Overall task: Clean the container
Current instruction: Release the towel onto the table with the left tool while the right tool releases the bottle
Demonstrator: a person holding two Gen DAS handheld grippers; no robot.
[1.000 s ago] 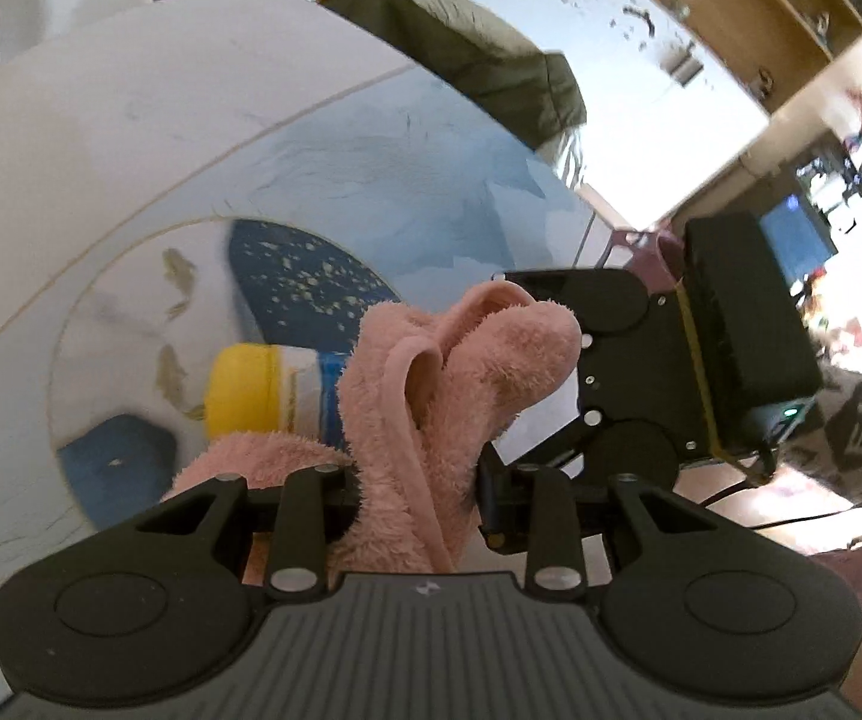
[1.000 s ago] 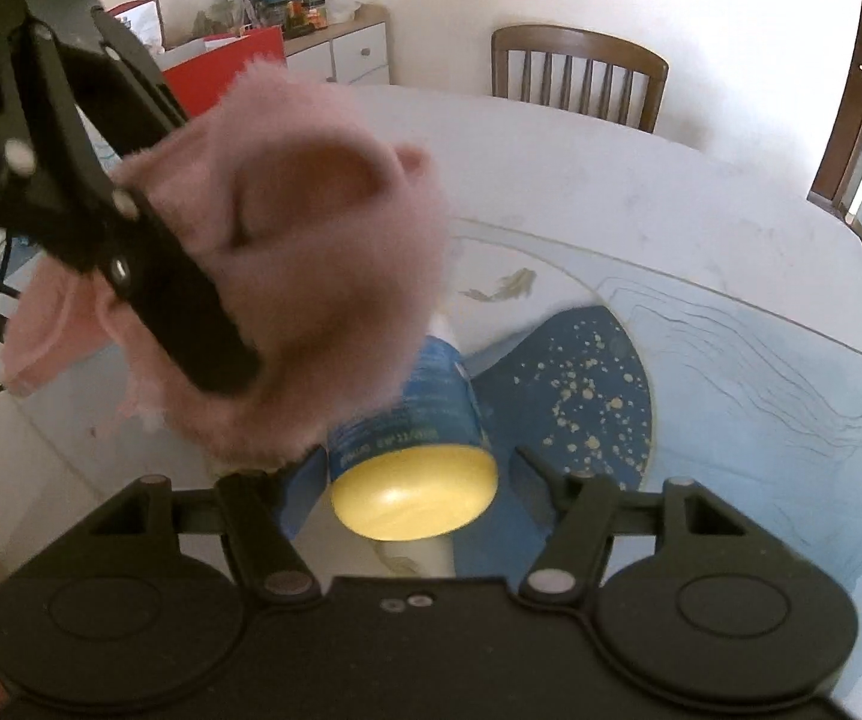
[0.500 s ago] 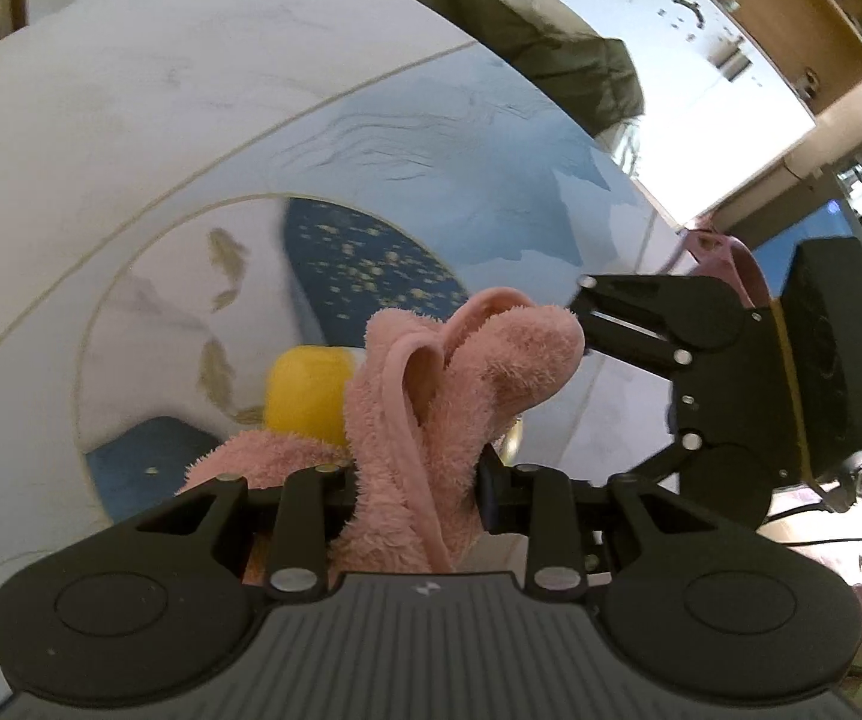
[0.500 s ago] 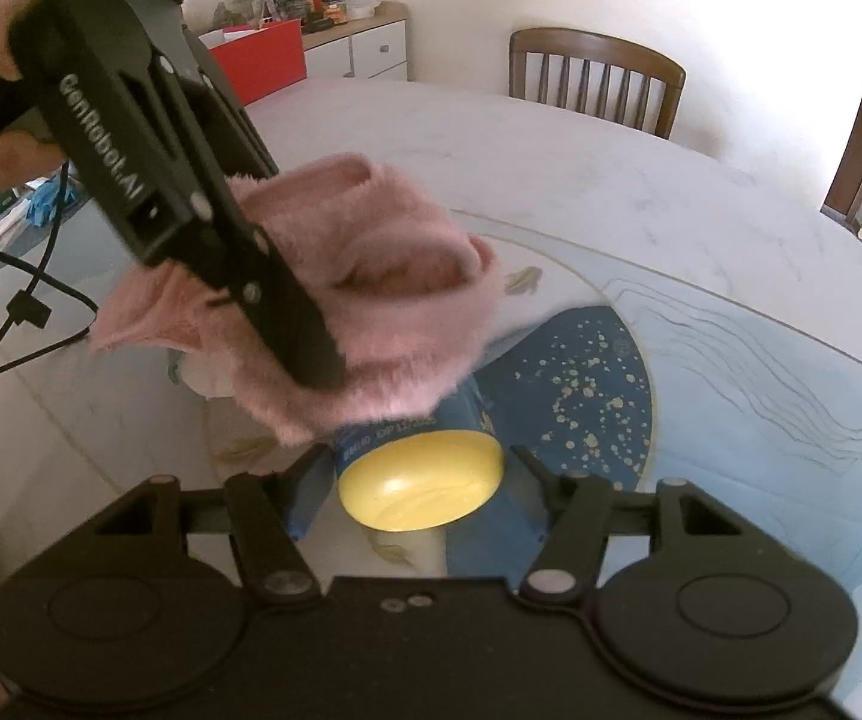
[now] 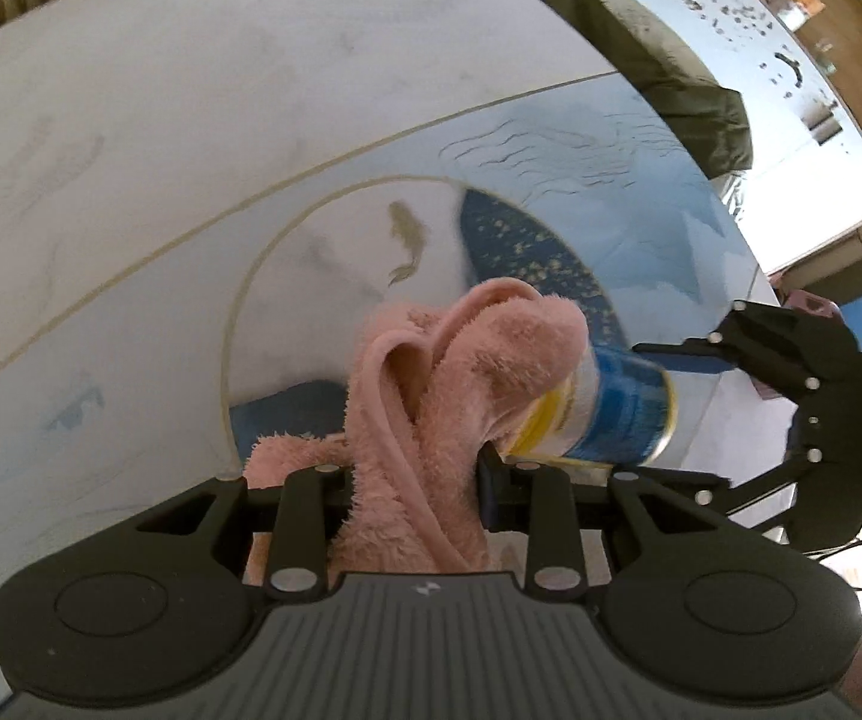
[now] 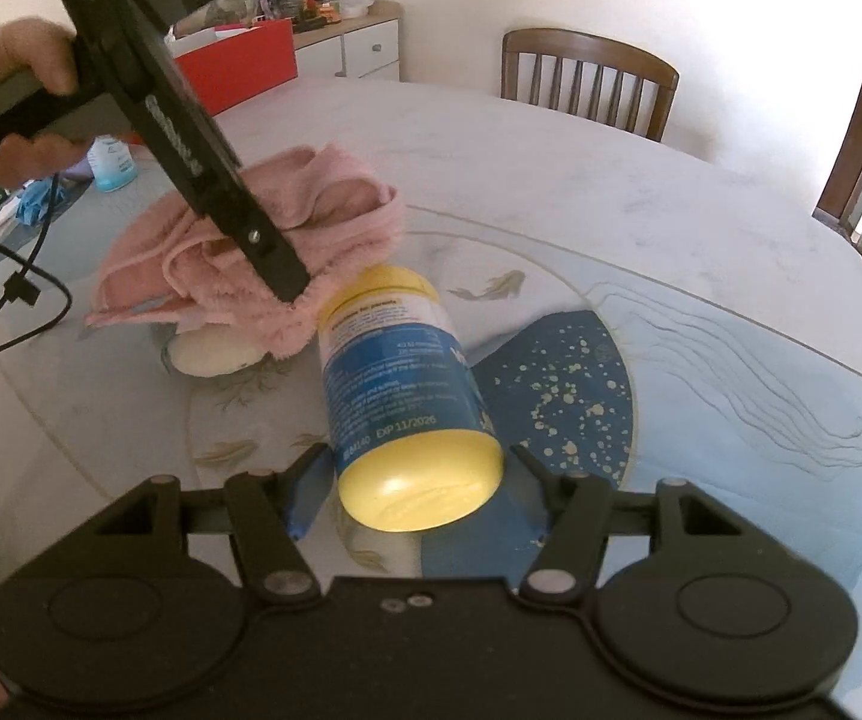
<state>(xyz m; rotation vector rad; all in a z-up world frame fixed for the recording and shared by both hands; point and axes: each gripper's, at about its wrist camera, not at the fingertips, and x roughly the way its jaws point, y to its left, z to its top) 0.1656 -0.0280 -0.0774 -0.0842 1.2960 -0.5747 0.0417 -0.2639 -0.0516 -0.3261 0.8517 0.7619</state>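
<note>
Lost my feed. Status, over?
Left gripper shut on pink fluffy cloth. Right gripper shut on yellow-and-blue plastic container. Cloth at container's far end. Nothing in the way.

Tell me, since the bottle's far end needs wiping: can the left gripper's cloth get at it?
Probably yes. The left gripper holds the pink cloth right at that end of the yellow-and-blue bottle, nothing between; the right gripper grips only the base.
</note>
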